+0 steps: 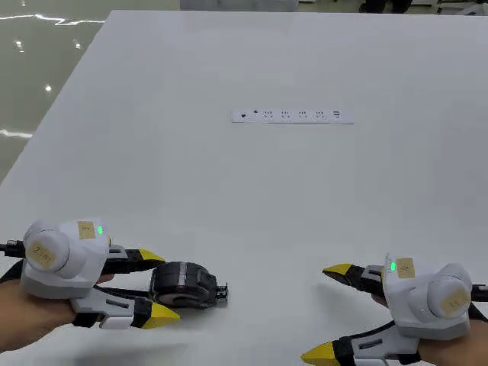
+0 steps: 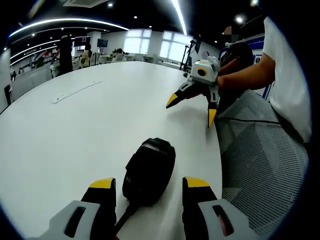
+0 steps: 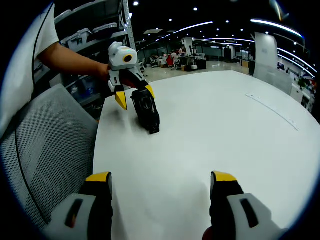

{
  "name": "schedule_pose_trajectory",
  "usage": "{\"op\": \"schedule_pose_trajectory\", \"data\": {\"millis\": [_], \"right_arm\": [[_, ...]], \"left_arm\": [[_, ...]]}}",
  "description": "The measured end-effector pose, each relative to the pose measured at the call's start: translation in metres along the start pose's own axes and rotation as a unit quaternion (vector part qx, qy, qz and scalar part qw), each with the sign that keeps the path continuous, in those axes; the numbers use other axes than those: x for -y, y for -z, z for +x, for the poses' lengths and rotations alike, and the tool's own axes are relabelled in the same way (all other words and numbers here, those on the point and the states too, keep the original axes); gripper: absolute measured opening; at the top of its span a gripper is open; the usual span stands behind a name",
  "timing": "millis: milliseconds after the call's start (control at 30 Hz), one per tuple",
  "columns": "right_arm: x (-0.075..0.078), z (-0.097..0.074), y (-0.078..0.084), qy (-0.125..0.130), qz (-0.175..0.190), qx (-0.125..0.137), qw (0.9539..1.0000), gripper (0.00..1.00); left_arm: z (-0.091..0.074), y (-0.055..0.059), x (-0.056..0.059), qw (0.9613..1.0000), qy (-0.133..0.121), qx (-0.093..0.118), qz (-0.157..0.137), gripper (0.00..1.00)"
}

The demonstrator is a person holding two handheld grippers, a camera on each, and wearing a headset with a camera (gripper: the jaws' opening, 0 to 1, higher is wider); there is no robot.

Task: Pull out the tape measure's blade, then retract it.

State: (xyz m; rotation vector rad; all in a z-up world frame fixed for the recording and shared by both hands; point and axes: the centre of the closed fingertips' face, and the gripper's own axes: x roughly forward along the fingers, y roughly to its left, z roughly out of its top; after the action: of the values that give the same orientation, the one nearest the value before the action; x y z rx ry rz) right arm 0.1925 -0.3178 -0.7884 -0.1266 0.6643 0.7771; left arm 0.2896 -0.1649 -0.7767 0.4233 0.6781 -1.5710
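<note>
White tabletop (image 1: 252,191) runs across the head view, with a power strip (image 1: 292,115) lying far out on it. The black tape measure (image 1: 183,284) lies at the near left, not far from the table's near edge. Its blade is wound in and its hook (image 1: 222,290) points right. The left gripper (image 1: 158,285) straddles the case with one yellow tip on each side. The right gripper (image 1: 326,311) hovers well apart at the near right, spread wide and empty.

The left gripper view looks along the left gripper (image 2: 149,183). The tape measure (image 2: 150,170) sits between its jaws with a sliver of table showing on each side, so they bracket the case rather than pinch it. The right gripper (image 2: 191,111) is farther off, in front of a mesh chair (image 2: 260,150).

In the right gripper view, the right gripper (image 3: 161,176) has nothing between its broad-set jaws. The tape measure (image 3: 147,112) lies beyond, its hook end toward this camera and the left gripper (image 3: 135,96) over its far end.

The likely trouble is grip. If the left jaws close off-centre on the rounded case, it may twist or squirt out. A loose hold would let the case slide along the smooth table when the hook is pulled. The hook is small, so the wide right jaws could miss it or nudge the case askew. A blade let go suddenly would whip back.
</note>
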Motion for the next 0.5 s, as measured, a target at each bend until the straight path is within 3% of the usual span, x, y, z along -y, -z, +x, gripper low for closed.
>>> {"op": "schedule_pose_trajectory", "data": {"millis": [67,500], "right_arm": [[-0.0001,0.0010,-0.0009,-0.001,0.000,0.000,1.0000,0.81],[-0.0005,0.0054,-0.0081,-0.002,0.000,0.005,1.0000,0.81]], "left_arm": [[0.0003,-0.0007,-0.0001,1.0000,0.001,0.000,0.005,0.44],[0.0028,-0.0038,-0.0019,0.9998,0.002,0.001,0.020,0.35]]}}
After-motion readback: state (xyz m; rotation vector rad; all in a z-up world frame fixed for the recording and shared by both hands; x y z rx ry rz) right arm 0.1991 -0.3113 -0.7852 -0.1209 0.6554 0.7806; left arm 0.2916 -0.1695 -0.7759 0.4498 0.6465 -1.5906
